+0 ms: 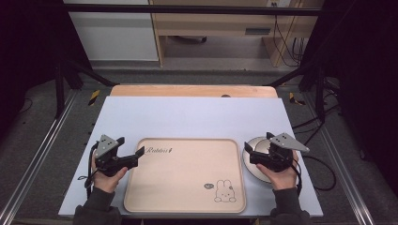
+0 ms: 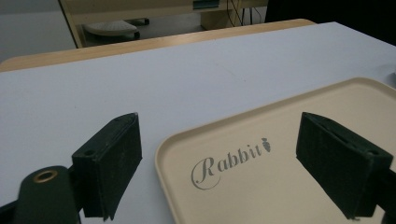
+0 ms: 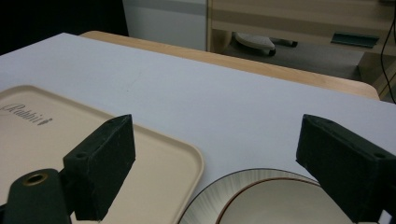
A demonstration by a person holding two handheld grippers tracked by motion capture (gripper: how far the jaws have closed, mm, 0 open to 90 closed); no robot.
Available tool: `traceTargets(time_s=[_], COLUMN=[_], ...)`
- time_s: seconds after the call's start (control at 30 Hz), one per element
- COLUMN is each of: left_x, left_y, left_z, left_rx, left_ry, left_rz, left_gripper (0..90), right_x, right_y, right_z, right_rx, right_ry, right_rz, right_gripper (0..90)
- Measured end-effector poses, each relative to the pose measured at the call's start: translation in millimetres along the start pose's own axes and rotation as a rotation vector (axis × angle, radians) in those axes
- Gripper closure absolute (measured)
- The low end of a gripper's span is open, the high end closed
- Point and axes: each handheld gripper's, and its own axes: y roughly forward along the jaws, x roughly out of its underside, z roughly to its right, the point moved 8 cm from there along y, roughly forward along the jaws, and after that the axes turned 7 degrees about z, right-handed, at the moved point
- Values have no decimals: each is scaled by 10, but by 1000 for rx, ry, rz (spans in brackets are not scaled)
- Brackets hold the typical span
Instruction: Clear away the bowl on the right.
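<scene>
Beige tray point(image 1: 185, 176) flat on pale sheet point(image 1: 187, 117) covering table, centred nr the person's edge. "Rabbit" script point(image 1: 159, 150) at tray's far-left corner, small rabbit drawing point(image 1: 224, 191) nr its near-right corner — drawing seen from high view, script also readable in left gripper view point(image 2: 229, 163) and, cut off at frame edge, in right gripper view point(image 3: 28, 114).

Just right of tray: round plate point(image 1: 256, 157), pale w/ ribbed rim. Right gripper view adds detail: thin reddish ring inside rim point(image 3: 280, 198), plate close beside tray's corner point(image 3: 187, 158), narrow gap btwn them.

Left gripper point(image 1: 129, 149) held by left hand point(image 1: 108, 176) at tray's far-left corner, jaws spread wide; left gripper view puts one jaw over bare sheet, other over tray, corner rim point(image 2: 161, 149) btwn them. Nothing gripped.

Right gripper point(image 1: 257, 148) held by right hand point(image 1: 281, 174) over plate, jaws also spread wide; own view has plate's far rim btwn jaws, nothing pinched. Can't tell if jaws touch plate.

Wooden table edge point(image 1: 192, 90) beyond sheet. Farther off: wooden desk point(image 1: 225, 23), cables point(image 1: 286, 42) on floor.
</scene>
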Motion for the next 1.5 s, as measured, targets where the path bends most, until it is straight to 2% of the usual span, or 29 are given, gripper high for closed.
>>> traceTargets(time_s=[0.27,0.47,0.77,1.0,1.1,1.33,1.5], left_x=[6,7,14,16,18,19,21], left_y=[2,5,9,9,10,10,11], left_z=[8,10,14,14,15,16,18], left_rx=[4,6,6,7,6,6,6], left_ry=[5,5,8,11,11,13,14], left_rz=[-3,-4,-8,-10,-11,-12,-14], left_gripper=[140,140,140,140,140,140,140], right_x=[2,2,-1,28,81,188,292], right_y=[-55,-97,-189,-256,-270,-251,-246], right_z=[104,174,327,478,565,649,728], right_rx=[27,52,117,161,191,213,239], right_ry=[15,21,34,70,76,73,93], right_rz=[-14,-29,-57,-77,-105,-151,-201], right_gripper=[117,150,210,226,226,256,303])
